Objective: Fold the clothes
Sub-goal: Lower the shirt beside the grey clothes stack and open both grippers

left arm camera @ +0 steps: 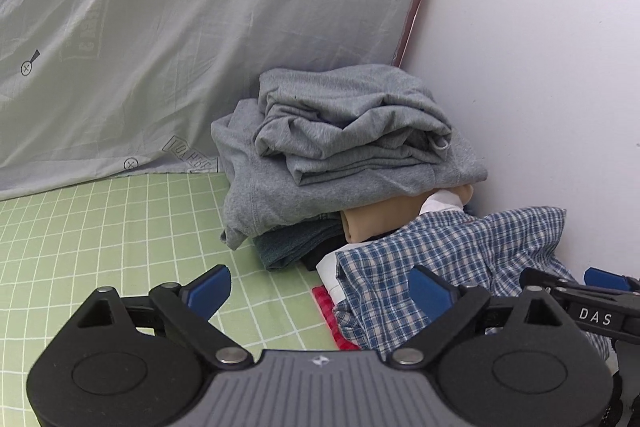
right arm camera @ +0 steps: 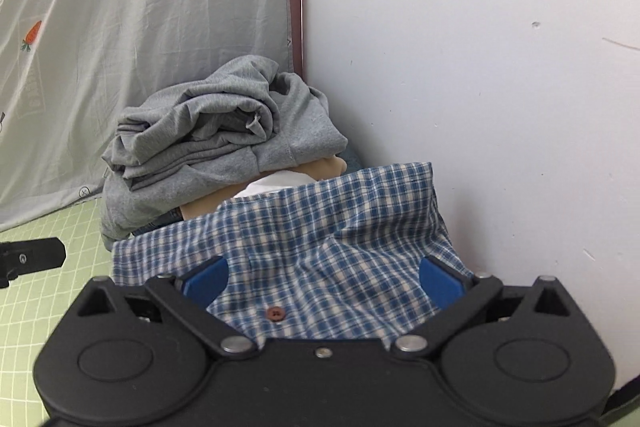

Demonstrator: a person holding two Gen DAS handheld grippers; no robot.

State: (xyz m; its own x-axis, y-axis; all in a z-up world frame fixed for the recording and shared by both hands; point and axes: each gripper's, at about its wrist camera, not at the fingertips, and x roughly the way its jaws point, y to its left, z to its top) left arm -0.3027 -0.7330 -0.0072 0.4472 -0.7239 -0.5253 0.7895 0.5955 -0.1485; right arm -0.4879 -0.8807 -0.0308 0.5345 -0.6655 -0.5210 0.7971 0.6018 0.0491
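Observation:
A blue-and-white plaid shirt (right arm camera: 320, 227) lies crumpled against the wall, one brown button (right arm camera: 274, 313) showing. In the left wrist view the same plaid shirt (left arm camera: 452, 251) sits at the right. My right gripper (right arm camera: 322, 275) hovers over it, open, its blue pads (right arm camera: 208, 277) wide apart and clear of the cloth. My left gripper (left arm camera: 320, 285) is open too, above the sheet at the shirt's left edge, with nothing between its fingers. Behind the shirt stands a pile of folded grey garments (left arm camera: 344, 135) in the corner.
Under the grey pile lie a beige garment (left arm camera: 384, 219), a dark one (left arm camera: 296, 243) and something white (left arm camera: 332, 271); a red cloth (left arm camera: 328, 307) peeks out beneath the shirt. A green checked sheet (left arm camera: 120, 227) covers the bed. A printed grey cover (left arm camera: 160, 27) hangs behind; the white wall (right arm camera: 480, 67) stands at the right.

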